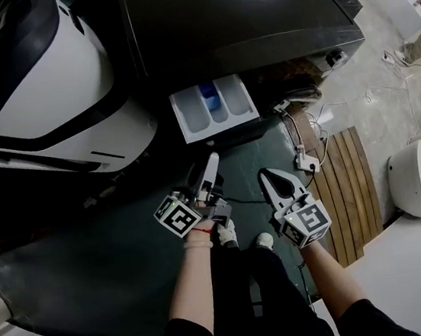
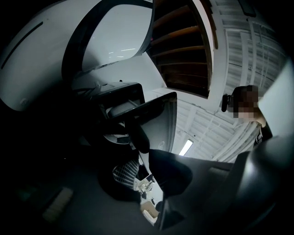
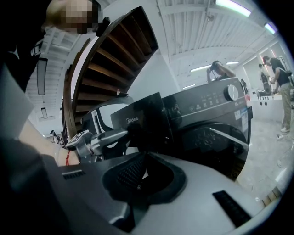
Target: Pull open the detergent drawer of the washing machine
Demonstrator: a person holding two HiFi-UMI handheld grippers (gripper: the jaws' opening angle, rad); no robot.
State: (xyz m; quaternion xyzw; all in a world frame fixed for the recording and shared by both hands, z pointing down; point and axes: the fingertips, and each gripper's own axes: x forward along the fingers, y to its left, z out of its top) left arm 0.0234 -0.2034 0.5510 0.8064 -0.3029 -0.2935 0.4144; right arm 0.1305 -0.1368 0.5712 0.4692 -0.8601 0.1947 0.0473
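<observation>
The dark washing machine (image 1: 236,14) fills the top of the head view. Its detergent drawer (image 1: 214,109) stands pulled out, white, with a blue insert in the middle compartment. My left gripper (image 1: 212,159) is below the drawer front and apart from it, tips aimed toward it. Its jaws show a narrow gap with nothing between them (image 2: 144,181). In the left gripper view the drawer (image 2: 126,103) sits ahead of the jaws. My right gripper (image 1: 265,173) hangs beside the left one, shut and empty (image 3: 138,176). In the right gripper view the drawer's black front panel (image 3: 138,119) projects from the machine (image 3: 206,119).
A white, black-trimmed machine (image 1: 48,100) stands left of the washer. A cable with a white plug (image 1: 306,160) lies on the floor to the right, next to wooden slats (image 1: 347,184) and a white appliance (image 1: 415,175). People (image 3: 280,82) stand far off.
</observation>
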